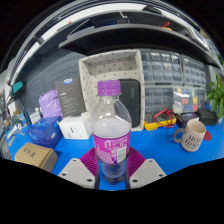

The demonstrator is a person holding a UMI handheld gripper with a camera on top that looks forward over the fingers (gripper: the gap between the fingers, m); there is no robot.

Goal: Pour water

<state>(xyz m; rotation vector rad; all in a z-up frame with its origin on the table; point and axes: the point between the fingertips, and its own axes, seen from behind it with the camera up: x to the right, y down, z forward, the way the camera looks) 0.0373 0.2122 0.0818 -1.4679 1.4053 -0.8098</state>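
I have the claw (112, 172) clenched on a clear plastic bottle (111, 135), its pink pads pressing both sides of the ribbed body. The bottle stands upright between the fingers, with a purple cap and purple label. Beyond it lies a smooth blue tabletop (160, 145), with a rounded ceramic mug (193, 136) off to the right.

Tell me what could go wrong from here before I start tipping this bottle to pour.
The bottle still wears its purple cap, so tipping now would likely pour nothing. The gripper holds it low, near the label, so the tall bottle may swing or slip when tilted. The mug stands well off to the side, so carrying the bottle across risks spilling on the blue table.
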